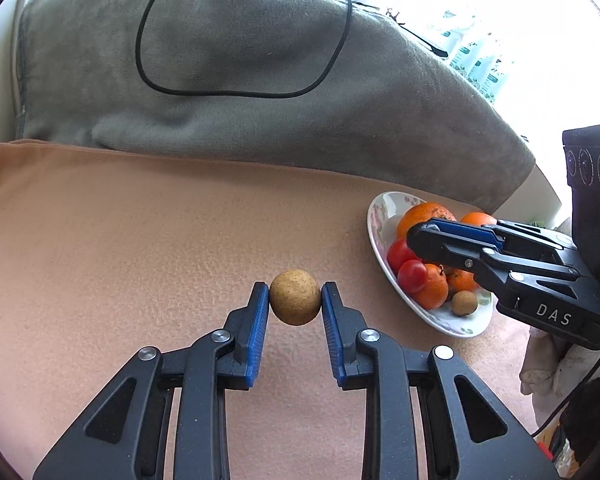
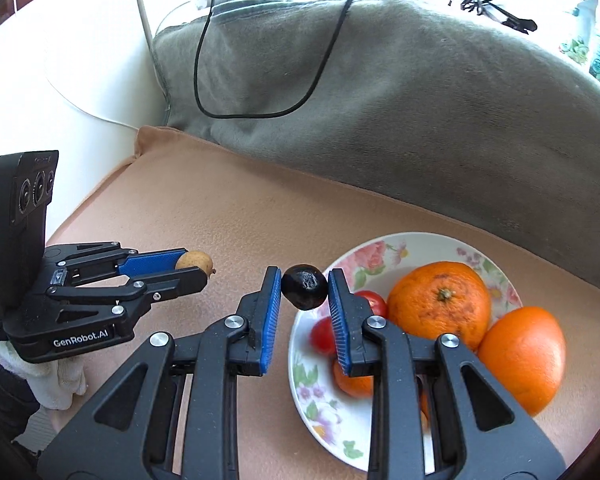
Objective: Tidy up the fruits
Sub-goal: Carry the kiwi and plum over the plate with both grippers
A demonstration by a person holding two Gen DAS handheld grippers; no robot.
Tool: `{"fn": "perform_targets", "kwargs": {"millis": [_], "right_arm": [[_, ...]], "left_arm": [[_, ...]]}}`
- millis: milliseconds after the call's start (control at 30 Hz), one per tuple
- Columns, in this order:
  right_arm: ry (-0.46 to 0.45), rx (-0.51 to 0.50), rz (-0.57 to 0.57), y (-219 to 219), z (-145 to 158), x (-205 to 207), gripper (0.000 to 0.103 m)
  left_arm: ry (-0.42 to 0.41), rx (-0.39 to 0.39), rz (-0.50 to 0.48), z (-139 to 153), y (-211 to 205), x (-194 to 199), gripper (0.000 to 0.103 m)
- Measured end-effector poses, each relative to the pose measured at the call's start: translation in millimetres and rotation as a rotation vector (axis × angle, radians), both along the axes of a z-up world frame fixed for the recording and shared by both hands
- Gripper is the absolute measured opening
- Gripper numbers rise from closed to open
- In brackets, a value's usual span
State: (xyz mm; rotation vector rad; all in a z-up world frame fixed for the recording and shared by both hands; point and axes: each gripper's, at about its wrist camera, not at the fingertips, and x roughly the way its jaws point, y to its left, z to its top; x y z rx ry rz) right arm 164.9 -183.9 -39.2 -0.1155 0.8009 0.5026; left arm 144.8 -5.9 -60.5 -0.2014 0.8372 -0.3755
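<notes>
1. A small round tan fruit (image 1: 295, 297) with a speckled skin sits clamped between the two blue pads of the left gripper (image 1: 295, 300), lifted above the peach cloth (image 1: 140, 240); the same tan fruit (image 2: 194, 261) shows from the side in the right wrist view, poking out past the tips of the left gripper (image 2: 198, 268).
2. A small dark, nearly black fruit (image 2: 304, 287) is pinched between the blue pads of the right gripper (image 2: 304, 292), held at the near-left rim of the floral plate (image 2: 380, 248).
3. In the left wrist view the right gripper (image 1: 414, 240) reaches over the floral plate (image 1: 380, 208) from the right, and the dark fruit cannot be seen there.
4. The plate lies on the right part of the cloth and holds two large oranges (image 2: 440, 304), red tomatoes (image 1: 412, 276), smaller tangerines (image 1: 434, 286) and one small tan fruit (image 1: 465, 302) at its near edge.
5. White gloves cover the hands: the left hand (image 2: 56, 376) below its gripper and the right hand (image 1: 552, 364) at the right edge.
6. Beyond the far edge of the cloth lies a grey-green cushion (image 1: 240, 80) with a loop of black cable (image 1: 236, 92) resting on it.
</notes>
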Motion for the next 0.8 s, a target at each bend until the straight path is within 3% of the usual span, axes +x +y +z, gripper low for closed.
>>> {"fn": "perform_targets", "kwargs": {"millis": [333, 800], "right_arm": [[-0.015, 0.031, -0.084, -45.6, 3.2, -23.7, 0.025], [-0.021, 0.058, -0.11, -67.8, 3.9, -39.8, 0.025]], "left_arm": [[-0.042, -0.004, -0.055, 17.0, -36.9, 3.4, 0.025], [-0.042, -0.012, -0.102, 18.9, -79.9, 37.6, 0.025]]}}
